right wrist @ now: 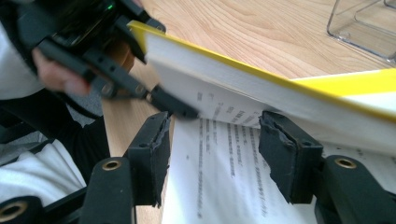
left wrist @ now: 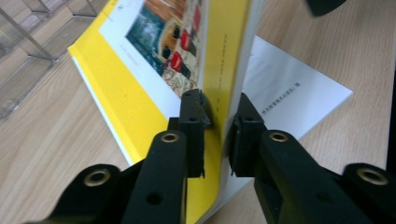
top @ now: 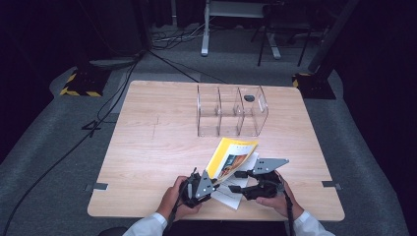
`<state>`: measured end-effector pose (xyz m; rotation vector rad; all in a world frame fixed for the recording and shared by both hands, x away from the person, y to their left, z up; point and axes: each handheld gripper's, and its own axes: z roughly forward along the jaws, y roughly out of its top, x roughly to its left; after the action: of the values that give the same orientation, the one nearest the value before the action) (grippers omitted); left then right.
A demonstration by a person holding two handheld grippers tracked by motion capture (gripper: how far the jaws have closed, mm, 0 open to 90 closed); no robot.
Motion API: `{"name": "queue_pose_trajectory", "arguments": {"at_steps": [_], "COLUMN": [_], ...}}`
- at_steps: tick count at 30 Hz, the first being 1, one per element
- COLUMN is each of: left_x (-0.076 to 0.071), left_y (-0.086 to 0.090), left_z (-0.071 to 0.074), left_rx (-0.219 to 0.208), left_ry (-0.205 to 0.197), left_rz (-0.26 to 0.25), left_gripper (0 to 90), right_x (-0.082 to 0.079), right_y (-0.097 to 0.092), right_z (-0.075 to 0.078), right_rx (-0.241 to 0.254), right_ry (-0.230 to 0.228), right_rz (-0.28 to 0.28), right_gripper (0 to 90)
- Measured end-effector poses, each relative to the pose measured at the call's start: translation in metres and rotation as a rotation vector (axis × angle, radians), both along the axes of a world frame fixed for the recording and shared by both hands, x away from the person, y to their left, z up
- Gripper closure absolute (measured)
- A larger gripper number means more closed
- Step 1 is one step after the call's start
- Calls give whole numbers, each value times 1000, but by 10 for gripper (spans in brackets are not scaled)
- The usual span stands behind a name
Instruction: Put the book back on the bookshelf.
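The left tongs (left wrist: pixel 218 123) were clamped on the spine edge of a yellow book (left wrist: pixel 140 70), one pad on the cover and the other on the back of the page block, so the book stood tilted up from the bench (top: pixel 147 147) with its front cover leaning away from them. The book's long axis ran forward from the left tongs, up toward the far side of the bench.

The right tongs (right wrist: pixel 212 154) stood partly open just beside the book's lower edge, with nothing pressed between their pads. A loose white sheet of printed paper (right wrist: pixel 219 186) lay flat on the bench between and beyond those jaws, under the raised book. The left hand was the one carrying the book; the right was nearer the paper. In my judgement the coming move turned on that gap: the book was lifted clear above the sheet, so the right tongs could reach the paper's near edge from their own side.

Farther out from both tongs, well apart from the book, stood a clear plastic rack (top: pixel 231 110) with three compartments, a small dark object (top: pixel 249 98) in the compartment on the right hand's side. The bench top was pale wood; around it lay grey carpet (top: pixel 59 147) with cables (top: pixel 118 93), and dark room beyond.
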<state>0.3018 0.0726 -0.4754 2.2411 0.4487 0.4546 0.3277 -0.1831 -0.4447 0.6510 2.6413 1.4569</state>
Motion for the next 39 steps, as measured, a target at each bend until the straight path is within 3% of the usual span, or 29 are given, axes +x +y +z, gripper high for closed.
{"name": "queue_pose_trajectory", "arguments": {"at_steps": [4,6,8,9,10,12,14,15,17,20,21,23,24,25,26,28,30,31,35,38,39], "left_x": [6,9,12,14,14,15,16,16,18,19,21,22,23,23,25,28,31,32,37,41,44], "left_y": [16,25,32,36,36,39,41,43,47,55,61,65,69,71,75,81,86,88,94,102,107], "left_z": [0,0,1,1,1,0,0,0,1,0,0,0,0,0,0,-1,-1,-2,1,3,4], "left_rx": [-12,-29,-27,-29,-29,-15,-11,-5,-14,-25,-34,-38,-41,-40,-39,-50,-49,-49,-42,-49,-57], "left_ry": [15,36,43,55,55,59,63,63,70,79,86,88,88,90,89,103,110,113,108,107,106], "left_rz": [-23,-36,-57,-69,-69,-82,-91,-97,-99,-97,-92,-90,-85,-85,-89,-87,-84,-86,-77,-49,-17], "left_gripper": [810,811,812,812,812,809,808,806,805,797,789,786,773,773,763,751,742,738,732,724,717], "right_x": [-4,-8,-9,-8,-8,-1,2,11,14,26,32,34,42,42,51,54,55,53,47,43,42], "right_y": [-5,-9,-10,-8,-8,-2,0,6,8,13,12,11,7,7,3,-3,-6,-9,-13,-16,-16], "right_z": [5,14,16,21,21,25,26,24,23,13,5,1,-10,-10,-20,-28,-31,-36,-37,-35,-34], "right_rx": [4,9,10,-12,-12,-32,-28,-55,-74,-136,-182,-201,-261,-261,-294,-263,-241,-240,-220,-198,-197], "right_ry": [-40,-121,-137,-201,-201,-253,-256,-251,-261,-238,-240,-234,-237,-237,-222,-212,-218,-271,-324,-352,-362], "right_rz": [25,36,39,50,50,58,72,103,105,128,118,110,62,62,3,-5,3,30,33,37,37], "right_gripper": [435,416,402,366,366,340,329,324,324,327,343,352,383,383,398,486,515,573,618,668,684]}}
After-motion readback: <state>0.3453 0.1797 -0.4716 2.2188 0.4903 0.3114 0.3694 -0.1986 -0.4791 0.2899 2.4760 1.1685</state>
